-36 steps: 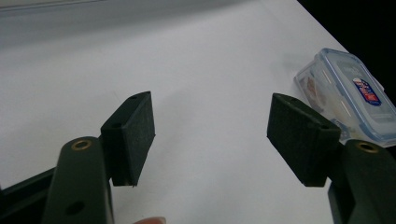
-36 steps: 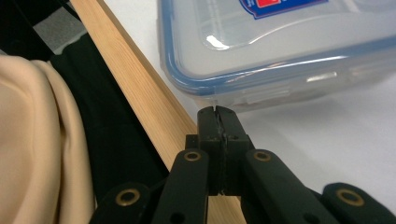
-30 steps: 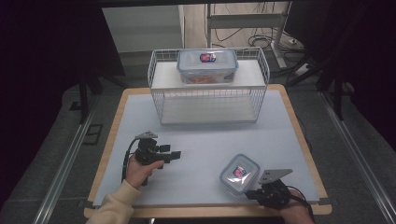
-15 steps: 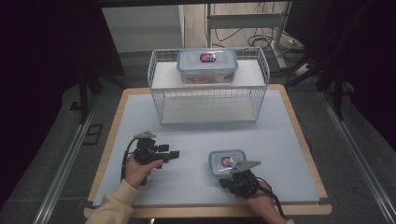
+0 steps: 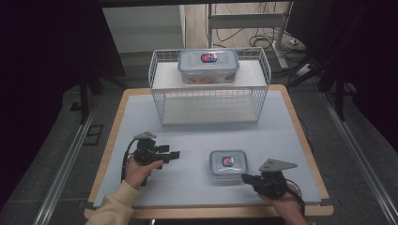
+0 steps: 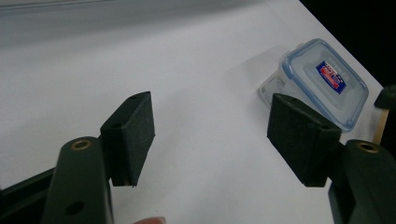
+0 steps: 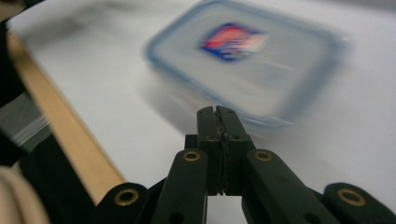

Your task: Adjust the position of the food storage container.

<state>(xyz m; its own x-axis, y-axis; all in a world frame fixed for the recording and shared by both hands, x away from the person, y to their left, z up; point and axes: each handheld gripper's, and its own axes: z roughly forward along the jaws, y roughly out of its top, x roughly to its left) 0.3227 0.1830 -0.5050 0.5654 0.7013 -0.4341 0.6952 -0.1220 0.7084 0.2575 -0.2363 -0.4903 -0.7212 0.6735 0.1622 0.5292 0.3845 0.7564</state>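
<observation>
A small clear lidded container (image 5: pixel 228 161) with a blue rim and a red-and-blue label lies flat on the pale table (image 5: pixel 281 126). My right gripper (image 5: pixel 244 178) is just to its front right, a little apart from it, jaws pressed together on nothing. In the right gripper view the shut gripper (image 7: pixel 217 113) points at the blurred container (image 7: pixel 243 60). My left gripper (image 5: pixel 174 154) is held to the left of the container, open and empty. In the left gripper view the open gripper (image 6: pixel 210 135) has the container (image 6: pixel 322 79) at the upper right.
A white wire basket (image 5: pixel 211 105) stands at the back of the table, with a larger lidded container (image 5: pixel 208 65) on its top shelf. The table's wooden edge (image 5: pixel 206 212) runs just below both hands. Dark floor and metal rails surround the table.
The small container moved left from the front right, where it stood tilted, and now lies flat. The right gripper has drawn back to the right. The left hand has kept still.
</observation>
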